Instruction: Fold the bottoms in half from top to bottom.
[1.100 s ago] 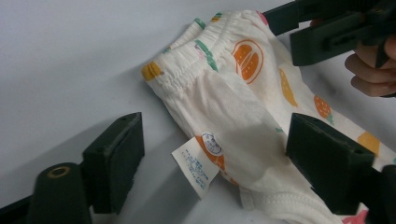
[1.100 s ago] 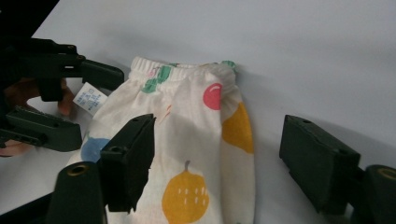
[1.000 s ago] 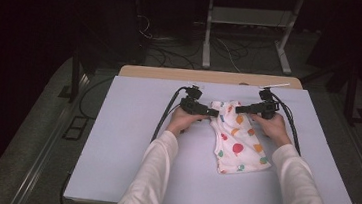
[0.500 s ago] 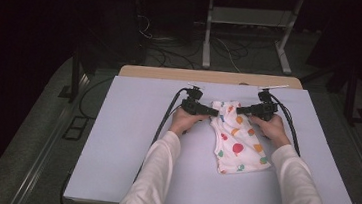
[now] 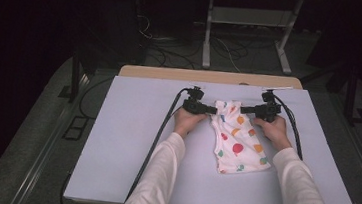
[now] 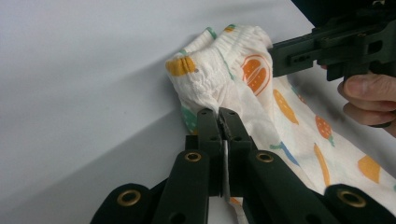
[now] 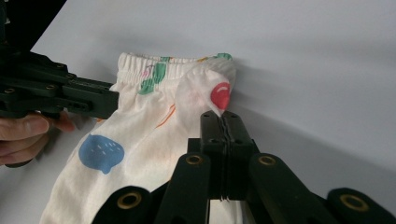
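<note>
While both grippers' fingers had just been closing, left gripper (image 5: 210, 108) and right gripper (image 5: 246, 110) pinched waistband corners of patterned shorts (image 5: 239, 144) lying mid-desk (image 5: 115, 141). Grasp done; lifting, folding judged left.

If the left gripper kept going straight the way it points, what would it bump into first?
The little printed pants it already pinches at the waistband; beyond that cloth, probably the right gripper, which faces it from the other side.
</note>
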Motion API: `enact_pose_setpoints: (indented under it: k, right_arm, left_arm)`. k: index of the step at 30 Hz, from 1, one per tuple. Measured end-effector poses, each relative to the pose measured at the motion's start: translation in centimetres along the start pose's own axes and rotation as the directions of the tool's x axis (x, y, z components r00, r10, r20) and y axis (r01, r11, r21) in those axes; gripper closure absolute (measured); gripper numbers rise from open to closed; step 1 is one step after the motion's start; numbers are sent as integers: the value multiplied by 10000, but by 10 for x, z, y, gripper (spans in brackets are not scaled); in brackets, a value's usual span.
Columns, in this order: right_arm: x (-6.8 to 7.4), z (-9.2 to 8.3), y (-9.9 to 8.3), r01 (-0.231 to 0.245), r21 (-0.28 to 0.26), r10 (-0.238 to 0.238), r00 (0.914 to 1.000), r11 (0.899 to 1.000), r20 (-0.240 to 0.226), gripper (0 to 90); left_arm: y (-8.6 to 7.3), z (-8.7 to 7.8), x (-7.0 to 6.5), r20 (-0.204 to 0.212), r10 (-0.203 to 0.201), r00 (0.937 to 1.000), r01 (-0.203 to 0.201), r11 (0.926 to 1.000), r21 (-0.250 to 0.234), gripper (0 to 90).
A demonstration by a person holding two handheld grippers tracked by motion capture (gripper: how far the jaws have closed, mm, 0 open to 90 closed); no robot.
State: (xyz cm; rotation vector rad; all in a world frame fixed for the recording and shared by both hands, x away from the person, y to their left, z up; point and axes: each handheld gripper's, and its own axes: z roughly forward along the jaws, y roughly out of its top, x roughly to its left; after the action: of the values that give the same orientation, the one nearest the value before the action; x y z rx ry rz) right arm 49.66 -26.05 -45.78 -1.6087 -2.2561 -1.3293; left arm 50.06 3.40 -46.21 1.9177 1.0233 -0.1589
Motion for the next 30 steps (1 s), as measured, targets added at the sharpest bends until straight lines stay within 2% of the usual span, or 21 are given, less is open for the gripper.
enact_pose_setpoints:
  k: [5, 14, 19, 23, 26, 28, 30]
  right_arm:
    - [-3, -8, -3, -6, -265, 7, 10000, 9996, 29, 880]
    - [3, -18, -4, 426, -572, -429, 9991, 9975, -39, 880]
    - [5, -23, -7, 715, -812, -726, 9973, 9941, -112, 881]
    - [6, -26, -9, 719, -945, -739, 9971, 9929, -175, 880]
    - [9, -29, -11, 812, -1057, -839, 9962, 9911, -217, 880]
    - [11, -30, -12, 867, -1114, -907, 9954, 9900, -311, 880]
    - [12, -32, -13, 952, -1127, -991, 9946, 9891, -297, 880]
  left_arm:
    - [0, -2, -2, 20, 121, 9999, -120, 9998, -144, 882]
    - [2, -8, -12, 146, 560, 9983, -552, 9974, -470, 882]
    - [1, -14, -17, 285, 613, 9977, -590, 9954, -759, 882]
    - [-1, -18, -18, 399, 546, 9977, -511, 9952, -837, 882]
    - [-3, -21, -22, 216, 679, 9975, -657, 9939, -887, 882]
    - [-4, -23, -27, -116, 1006, 9949, -1012, 9912, -854, 882]
    - [-6, -25, -29, 169, 929, 9955, -905, 9901, -1077, 881]
